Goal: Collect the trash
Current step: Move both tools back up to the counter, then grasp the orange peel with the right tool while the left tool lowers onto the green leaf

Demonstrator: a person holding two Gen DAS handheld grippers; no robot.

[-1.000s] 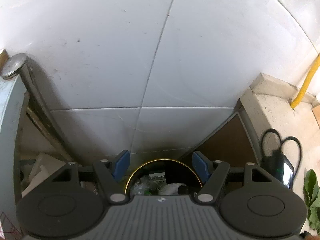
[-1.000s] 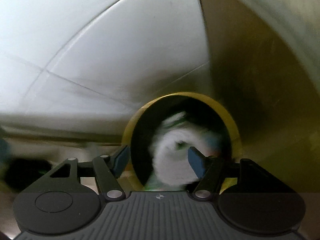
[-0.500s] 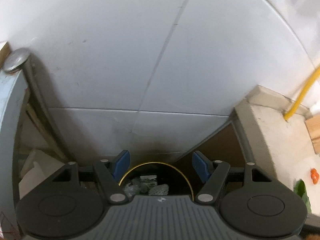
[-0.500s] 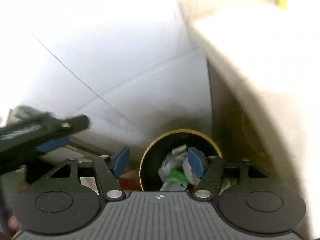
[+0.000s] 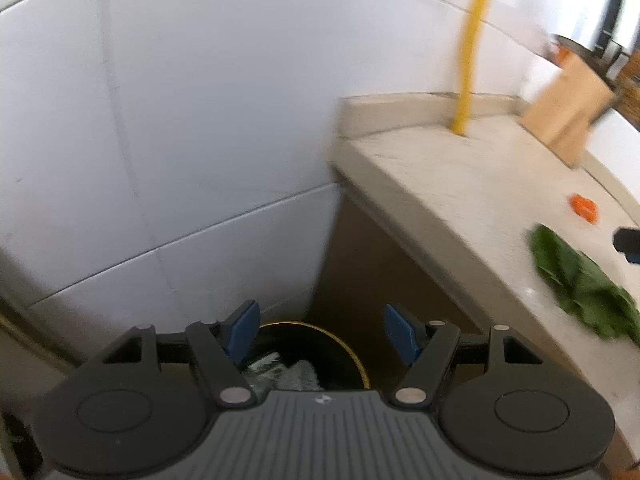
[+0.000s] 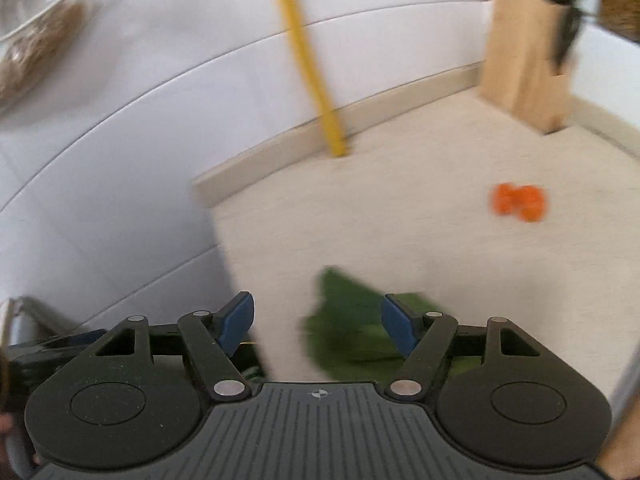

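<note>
The white tiled wall (image 5: 180,140) fills less of both views than half a second ago, and the beige counter (image 5: 460,184) has swung in: then it was a sliver at the right of the left view, now it spans that view's right half and most of the right view. In the right view the bin, central half a second ago, has all but left the frame.

The wooden knife block (image 6: 528,60) stands at the counter's back edge near the far right corner, and a yellow pipe (image 6: 308,60) runs up the wall from the back edge.

The black bin (image 5: 344,344) with its yellow rim sits on the floor below the counter's left end, pale wrappers inside it.

The green leaves (image 6: 352,328) lie near the counter's front edge, blurred; the small orange scrap (image 6: 520,200) lies apart from them, further back and to the right.

The left gripper (image 5: 322,332) is tilted down over the bin, its blue pads spread wide with nothing between them. The right gripper (image 6: 318,324) points at the counter just above the leaves, fingers likewise spread and empty, the right pad (image 6: 396,328) overlapping the leaves in the view.
</note>
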